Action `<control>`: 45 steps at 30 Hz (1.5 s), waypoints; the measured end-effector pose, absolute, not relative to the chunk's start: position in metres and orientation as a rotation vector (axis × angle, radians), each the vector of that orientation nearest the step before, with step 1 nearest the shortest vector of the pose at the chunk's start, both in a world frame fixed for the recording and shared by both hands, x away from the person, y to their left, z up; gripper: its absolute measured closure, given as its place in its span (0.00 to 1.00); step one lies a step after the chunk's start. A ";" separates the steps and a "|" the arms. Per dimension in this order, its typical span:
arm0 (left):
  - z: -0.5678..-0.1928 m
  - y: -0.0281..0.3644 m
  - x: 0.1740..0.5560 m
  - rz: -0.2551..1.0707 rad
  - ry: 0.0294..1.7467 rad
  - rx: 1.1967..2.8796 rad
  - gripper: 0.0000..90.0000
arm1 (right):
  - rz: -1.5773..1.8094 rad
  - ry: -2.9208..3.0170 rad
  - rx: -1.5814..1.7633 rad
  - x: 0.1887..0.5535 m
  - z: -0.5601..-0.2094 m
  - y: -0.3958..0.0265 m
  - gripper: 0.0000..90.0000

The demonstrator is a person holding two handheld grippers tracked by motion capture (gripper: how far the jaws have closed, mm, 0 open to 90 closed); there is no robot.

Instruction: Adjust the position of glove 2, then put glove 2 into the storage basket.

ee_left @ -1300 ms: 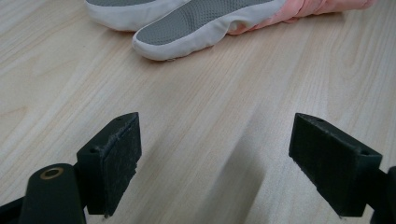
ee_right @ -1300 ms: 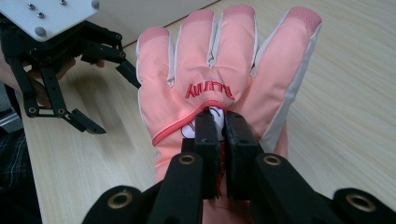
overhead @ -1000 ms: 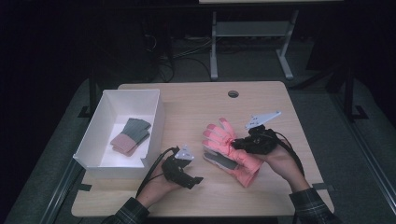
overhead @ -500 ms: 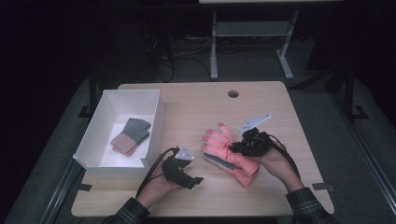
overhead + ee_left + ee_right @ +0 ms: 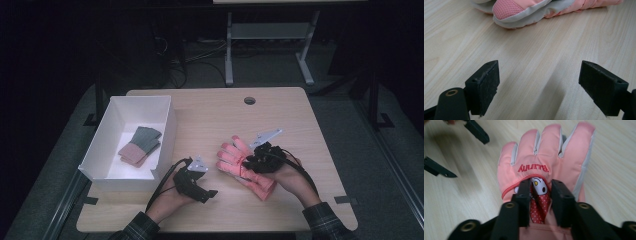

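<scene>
Pink glove [image 5: 246, 167] lies flat on the desk [image 5: 300, 125], and my right hand-held gripper [image 5: 540, 192] sits on its back, jaws just eased apart and loosely straddling the cartoon patch, so this looks like letting go. Left hand-held gripper [image 5: 539, 85] waits wide open beside the glove, and the white box [image 5: 102, 140] of folded gloves [image 5: 141, 145] beyond it blocks nothing.
</scene>
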State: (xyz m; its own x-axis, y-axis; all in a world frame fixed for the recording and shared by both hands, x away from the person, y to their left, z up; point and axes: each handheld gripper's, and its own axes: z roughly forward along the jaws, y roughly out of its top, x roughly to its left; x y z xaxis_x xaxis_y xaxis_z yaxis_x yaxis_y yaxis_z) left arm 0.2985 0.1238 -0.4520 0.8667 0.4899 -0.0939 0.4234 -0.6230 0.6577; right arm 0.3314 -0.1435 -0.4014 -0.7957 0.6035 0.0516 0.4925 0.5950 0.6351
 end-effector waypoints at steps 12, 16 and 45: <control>-0.430 0.124 0.296 0.065 0.619 2.250 0.85 | 1.143 2.569 0.962 0.331 -0.379 -0.161 0.67; -0.430 0.117 0.297 0.035 0.613 2.256 0.99 | 1.224 2.508 0.984 0.331 -0.370 -0.174 0.80; -0.442 0.076 0.311 -0.022 0.624 2.293 1.00 | 1.090 2.642 1.087 0.326 -0.443 -0.242 1.00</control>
State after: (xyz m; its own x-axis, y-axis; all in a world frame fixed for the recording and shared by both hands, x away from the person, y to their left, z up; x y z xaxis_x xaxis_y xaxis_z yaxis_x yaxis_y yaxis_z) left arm 0.3108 0.0756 -0.4415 0.8812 0.4297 -0.1971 0.4425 -0.6025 0.6642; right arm 0.3262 -0.2421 -0.4426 -0.7443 0.6431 0.1804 0.5832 0.4940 0.6449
